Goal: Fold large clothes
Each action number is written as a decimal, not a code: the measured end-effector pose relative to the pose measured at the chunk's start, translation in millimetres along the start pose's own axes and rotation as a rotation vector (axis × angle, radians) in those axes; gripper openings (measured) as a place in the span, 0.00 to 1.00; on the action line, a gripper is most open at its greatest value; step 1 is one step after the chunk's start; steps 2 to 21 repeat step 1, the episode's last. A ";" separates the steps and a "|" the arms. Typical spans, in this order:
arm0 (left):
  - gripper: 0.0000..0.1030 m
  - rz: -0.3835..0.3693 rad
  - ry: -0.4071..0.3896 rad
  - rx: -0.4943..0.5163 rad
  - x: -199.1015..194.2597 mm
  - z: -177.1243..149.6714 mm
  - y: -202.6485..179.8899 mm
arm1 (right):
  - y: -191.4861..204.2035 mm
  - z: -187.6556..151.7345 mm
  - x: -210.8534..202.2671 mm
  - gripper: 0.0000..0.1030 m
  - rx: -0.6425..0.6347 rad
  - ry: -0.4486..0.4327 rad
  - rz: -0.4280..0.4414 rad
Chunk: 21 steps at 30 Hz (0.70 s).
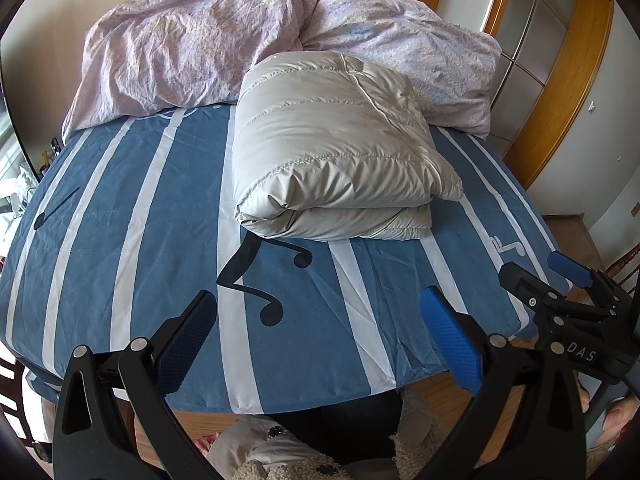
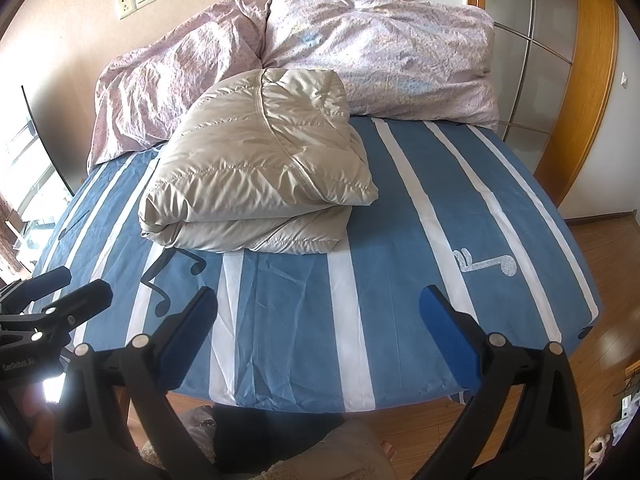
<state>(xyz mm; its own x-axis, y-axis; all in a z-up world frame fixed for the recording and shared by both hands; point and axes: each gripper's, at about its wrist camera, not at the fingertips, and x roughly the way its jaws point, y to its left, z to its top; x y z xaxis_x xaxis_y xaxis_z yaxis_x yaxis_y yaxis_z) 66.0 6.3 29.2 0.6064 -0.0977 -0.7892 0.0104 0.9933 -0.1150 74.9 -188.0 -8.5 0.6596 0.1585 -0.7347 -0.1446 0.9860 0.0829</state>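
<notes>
A beige quilted down jacket (image 1: pixel 336 148) lies folded into a thick bundle on the blue and white striped bed sheet (image 1: pixel 132 240), its folded edge facing me. In the right wrist view the jacket (image 2: pixel 256 164) sits left of centre. My left gripper (image 1: pixel 320 336) hangs open above the bed's near edge, well short of the jacket, with nothing between its fingers. My right gripper (image 2: pixel 320 336) is open too and empty, at the same distance. Each gripper shows at the edge of the other's view, the right gripper (image 1: pixel 560 280) and the left gripper (image 2: pixel 60 292).
A crumpled pink floral duvet (image 1: pixel 224 44) is heaped along the far side of the bed, touching the jacket's back. A wooden wardrobe frame (image 1: pixel 560 92) stands at the right. Wood floor (image 2: pixel 608 280) lies right of the bed. A person's legs and slippers show below.
</notes>
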 end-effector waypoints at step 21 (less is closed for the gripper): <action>0.99 0.000 0.001 0.000 0.2 0.0 -0.1 | -0.2 -0.1 0.1 0.98 0.000 0.000 0.001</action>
